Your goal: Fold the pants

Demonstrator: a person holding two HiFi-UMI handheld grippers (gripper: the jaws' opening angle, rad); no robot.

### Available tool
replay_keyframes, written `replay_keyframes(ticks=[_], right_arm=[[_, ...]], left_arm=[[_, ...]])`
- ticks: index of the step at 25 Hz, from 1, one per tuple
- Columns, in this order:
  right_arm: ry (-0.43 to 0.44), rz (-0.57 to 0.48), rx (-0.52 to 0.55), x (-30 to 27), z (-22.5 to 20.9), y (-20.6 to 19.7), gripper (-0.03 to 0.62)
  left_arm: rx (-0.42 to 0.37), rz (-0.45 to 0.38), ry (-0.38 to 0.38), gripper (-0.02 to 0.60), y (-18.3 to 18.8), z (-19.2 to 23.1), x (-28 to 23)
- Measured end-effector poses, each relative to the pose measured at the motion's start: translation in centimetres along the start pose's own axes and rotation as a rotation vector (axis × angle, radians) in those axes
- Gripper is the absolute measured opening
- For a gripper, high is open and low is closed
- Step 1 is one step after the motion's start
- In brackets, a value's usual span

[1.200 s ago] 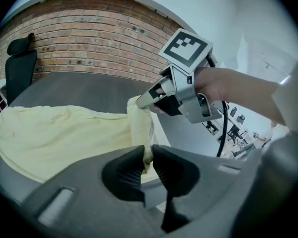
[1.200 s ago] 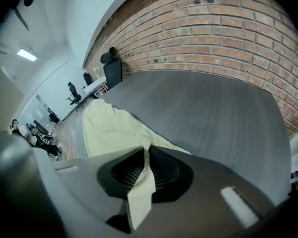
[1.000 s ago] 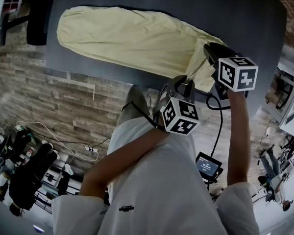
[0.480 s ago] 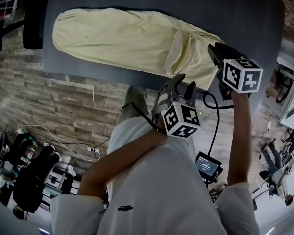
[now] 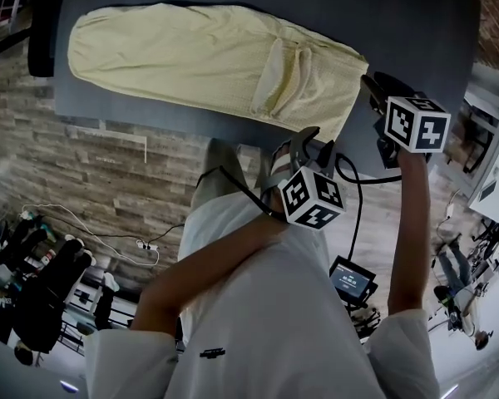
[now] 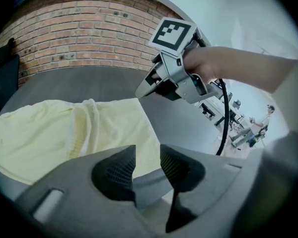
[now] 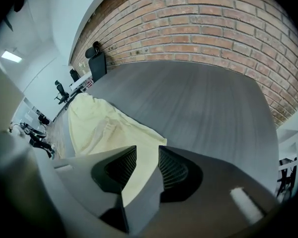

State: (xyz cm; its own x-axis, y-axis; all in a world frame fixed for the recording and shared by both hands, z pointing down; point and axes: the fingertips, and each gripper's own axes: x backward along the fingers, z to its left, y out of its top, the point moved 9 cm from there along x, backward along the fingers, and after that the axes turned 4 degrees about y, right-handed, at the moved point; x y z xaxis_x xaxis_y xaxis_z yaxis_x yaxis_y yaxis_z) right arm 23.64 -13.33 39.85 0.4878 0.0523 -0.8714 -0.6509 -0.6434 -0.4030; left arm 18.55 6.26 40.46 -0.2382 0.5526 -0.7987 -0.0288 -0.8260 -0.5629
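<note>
In the head view the marker cubes hide most of both jaws. The gripper views show the left hand-held gripper [image 6: 146, 155] and right hand-held gripper [image 7: 146, 157] with jaws apart, just opened, pinching nothing. The yellow pants [image 5: 208, 61] lie flat on the table [image 5: 416, 23] just ahead of both, with bare tabletop beyond the right one.

An office-like lab: brick wall [image 7: 213, 24]; swivel chairs [image 7: 97, 61] (several); cables [image 5: 140, 244] trailing below.

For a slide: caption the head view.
Beside the yellow pants on a grey table, left gripper and right gripper, jaws just opened and empty.
</note>
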Motion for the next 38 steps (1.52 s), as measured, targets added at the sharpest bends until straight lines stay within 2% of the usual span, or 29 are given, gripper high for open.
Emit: replay_keyframes(ticks=[3,9,15,19,22,24,26,28,29,31,32,35,38], right_arm=[[0.037,0.038,-0.016,-0.5,-1.6,-0.8,0.149],[0.172,0.031,-0.066,-1.4,-3.8,-1.1,0.192],[0.268,0.066,-0.015,-3.6,-4.1,-0.8,0.27],[0.295,0.101,0.0,-5.0,-4.3,-0.9,0.276],[0.291,0.1,0.026,-5.4,-4.1,-0.8,0.27],[0.292,0.097,0.051,-5.5,-3.7,-0.8,0.261],[0.29,0.101,0.056,-5.7,-3.5,-0.9,0.237],[0.287,0.099,0.056,-5.8,-3.4,-0.9,0.166],[0.288,0.091,0.065,-5.7,-3.3,-0.9,0.128],[0.286,0.072,0.098,-5.4,-2.7,-0.6,0.067],[0.282,0.066,0.112,-5.1,-2.4,-0.5,0.057],[0.276,0.057,0.122,-4.5,-1.8,-0.4,0.046],[0.257,0.049,0.122,-3.5,-2.2,-0.8,0.043]], left_arm=[[-0.005,0.033,0.0,0.155,-0.2,-1.5,-1.6],[0.018,0.102,0.008,0.182,-0.5,-3.9,-4.3],[0.063,0.147,0.053,0.207,-1.2,-4.6,-6.7],[0.085,0.156,0.095,0.21,-1.5,-4.6,-7.7],[0.067,0.148,0.134,0.21,-1.5,-4.8,-7.9],[0.06,0.143,0.159,0.209,-1.6,-4.9,-7.9],[0.08,0.141,0.194,0.168,-1.7,-4.6,-7.8],[0.105,0.142,0.217,0.087,-1.7,-4.0,-7.8],[0.105,0.143,0.218,0.075,-1.7,-3.8,-7.8],[0.099,0.144,0.208,0.049,-1.8,-3.6,-7.8],[0.108,0.143,0.197,0.036,-1.9,-3.5,-7.8],[0.151,0.133,0.155,0.028,-1.9,-3.3,-7.3],[0.141,0.108,0.12,0.028,-1.3,-4.1,-6.5]])
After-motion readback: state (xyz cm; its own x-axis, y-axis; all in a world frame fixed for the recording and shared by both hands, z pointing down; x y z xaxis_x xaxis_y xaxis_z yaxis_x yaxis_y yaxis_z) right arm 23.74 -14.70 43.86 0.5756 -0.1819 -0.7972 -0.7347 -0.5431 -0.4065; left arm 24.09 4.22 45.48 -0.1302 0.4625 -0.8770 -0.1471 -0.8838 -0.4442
